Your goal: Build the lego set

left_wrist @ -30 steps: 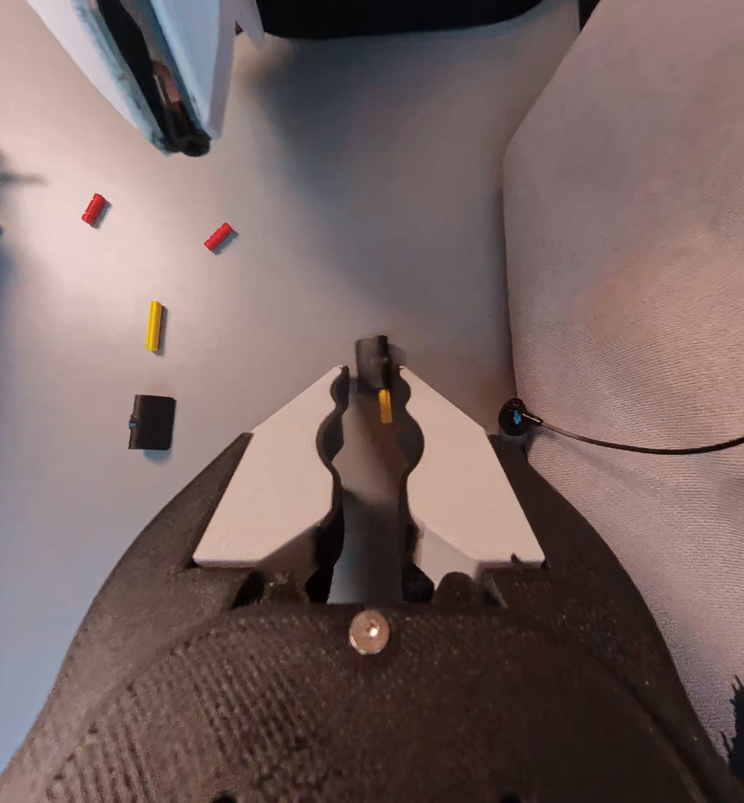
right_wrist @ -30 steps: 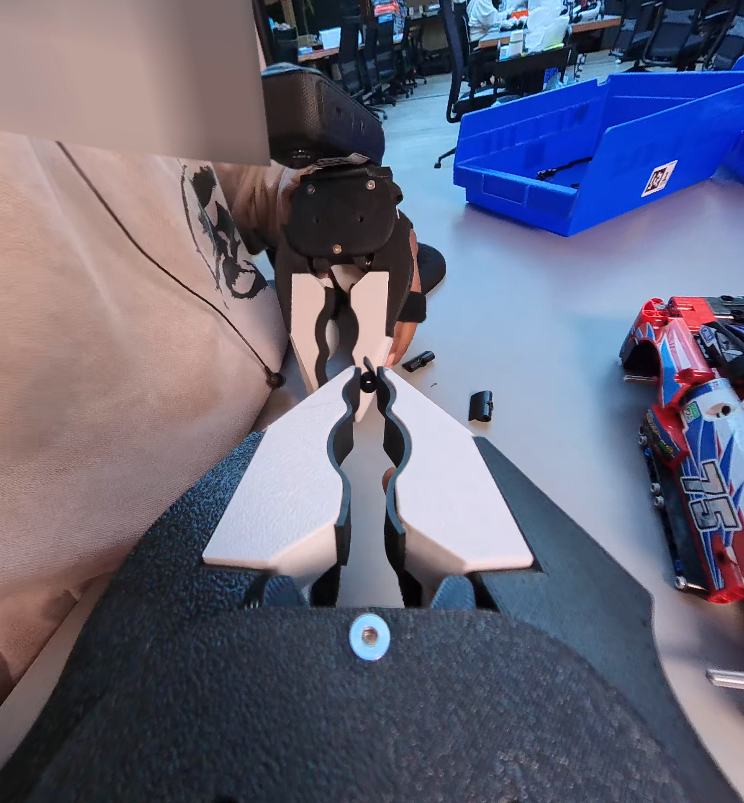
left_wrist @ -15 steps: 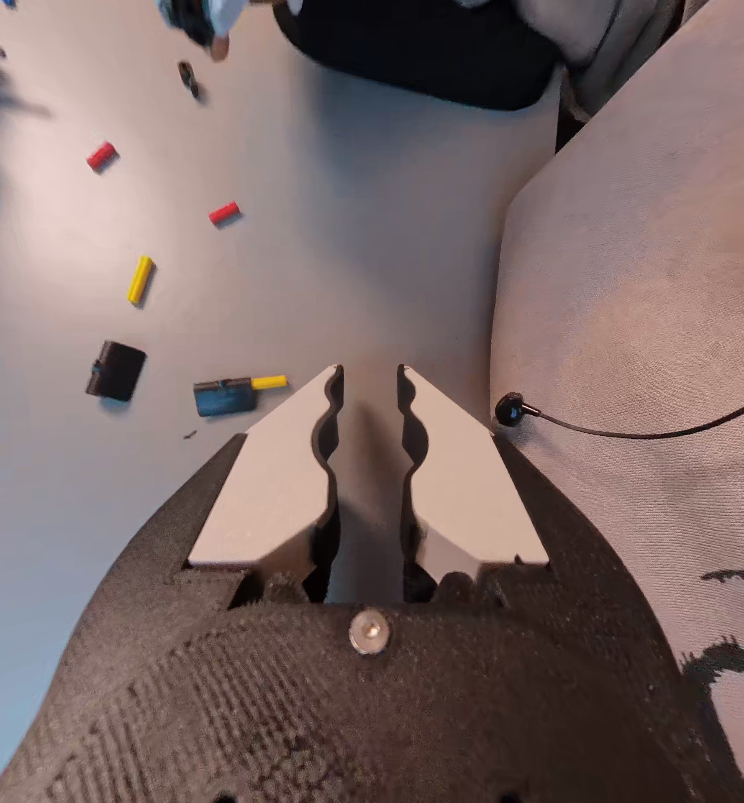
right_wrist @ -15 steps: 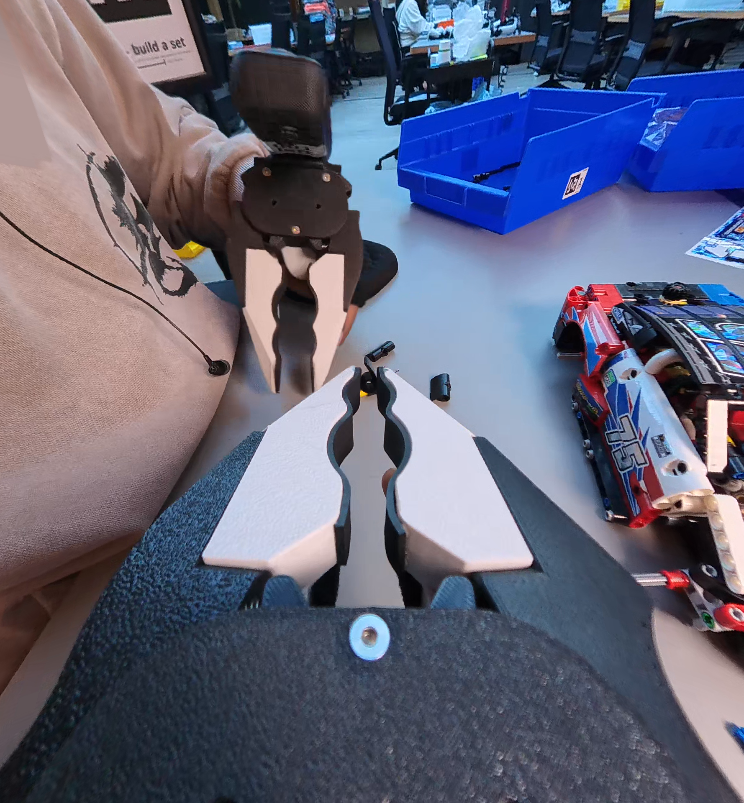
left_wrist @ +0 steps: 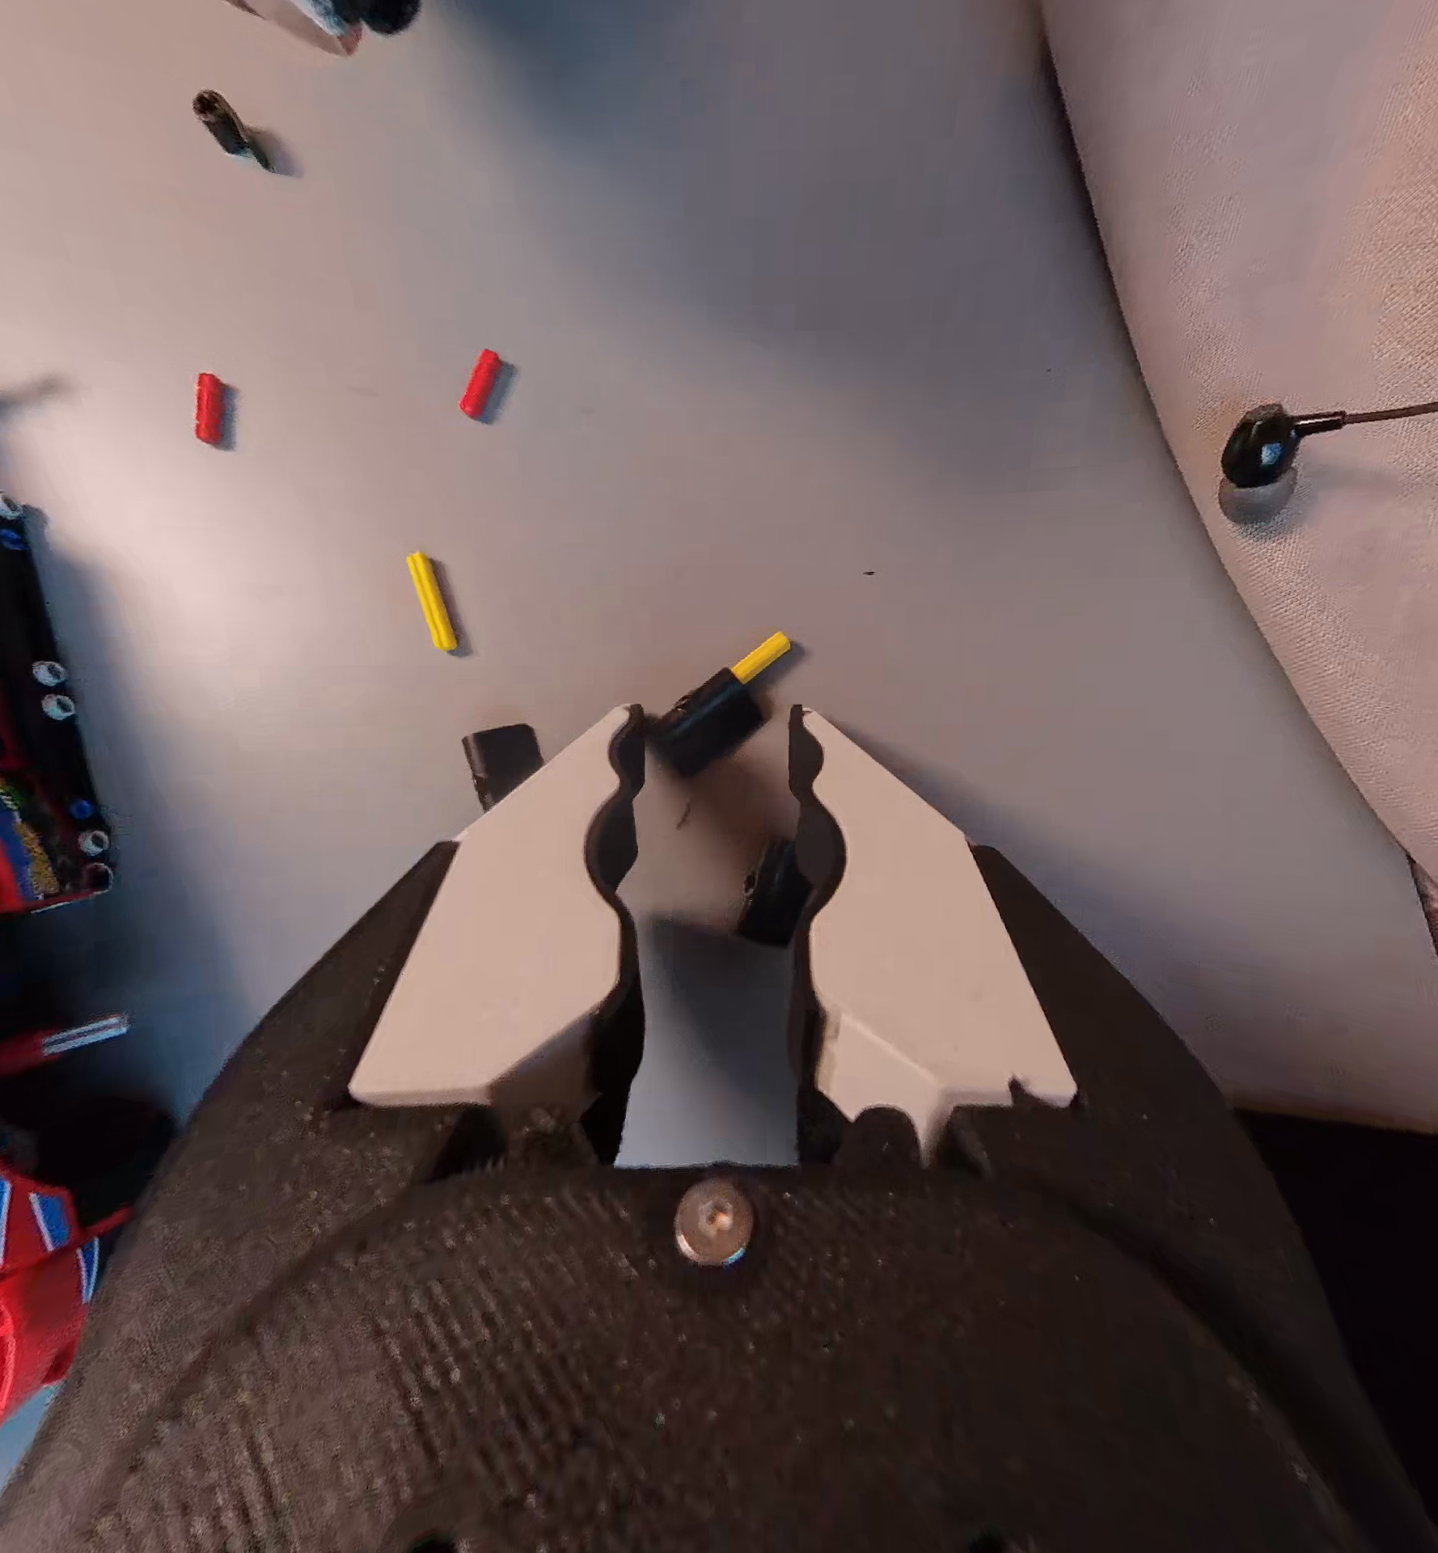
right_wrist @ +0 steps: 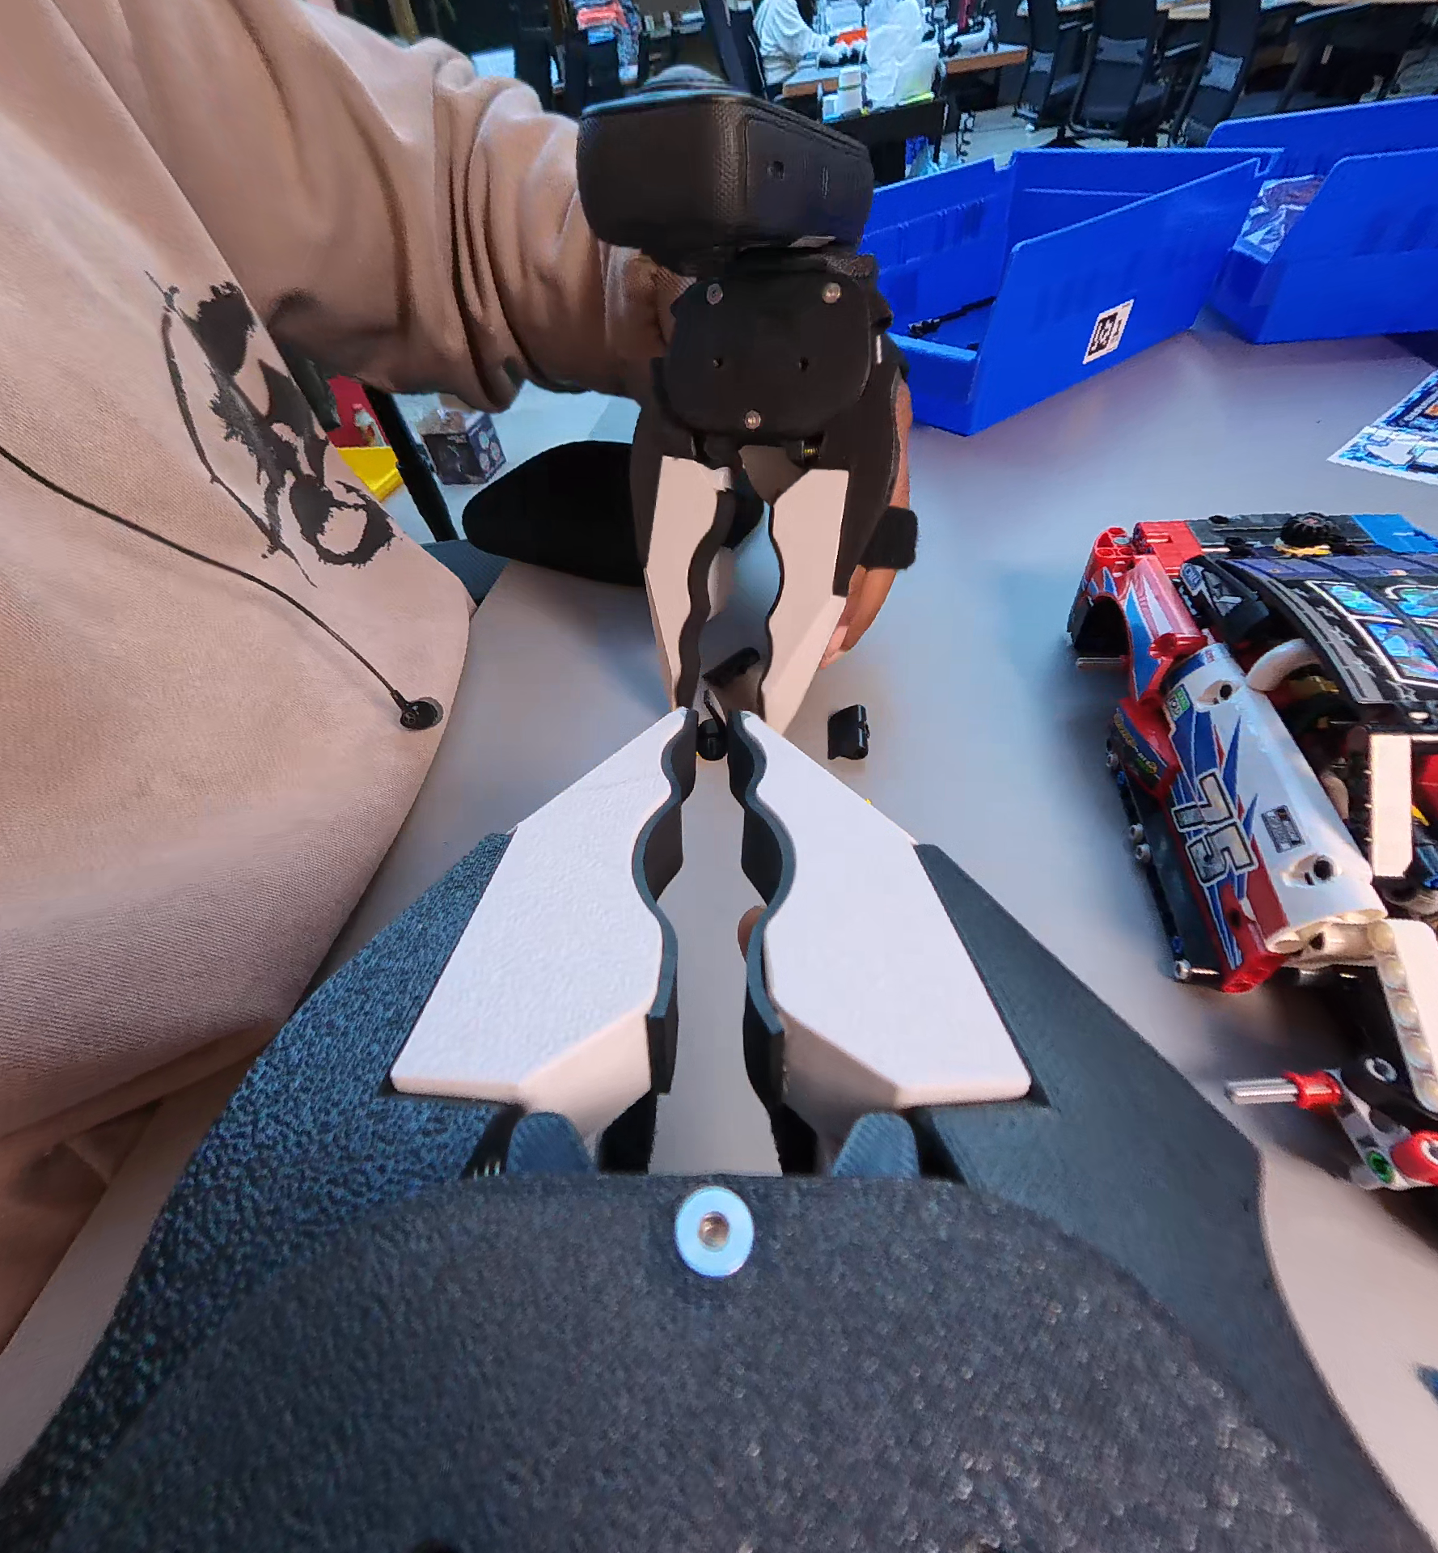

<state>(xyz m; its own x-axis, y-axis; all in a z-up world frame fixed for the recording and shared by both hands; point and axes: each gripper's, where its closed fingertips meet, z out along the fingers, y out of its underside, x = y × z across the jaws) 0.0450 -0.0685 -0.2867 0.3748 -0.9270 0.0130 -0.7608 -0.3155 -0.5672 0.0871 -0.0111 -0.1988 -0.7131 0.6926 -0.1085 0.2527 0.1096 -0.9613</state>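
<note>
L white two-finger gripper spread open, straddling small black connector w/ yellow axle stub lying on grey table. R gripper pinches tiny black pin. Connector prob light, rigid, slippery; grab black body crosswise.

the table is smooth and matt grey. the left gripper has matt white plastic fingers in a rough, ribbed black shell with a bright metal screw. the right gripper has a pebbled black shell. the yellow pin is shiny plastic. the lego car near the table's right edge is glossy plastic. the beige sweatshirt is soft cloth.
</note>
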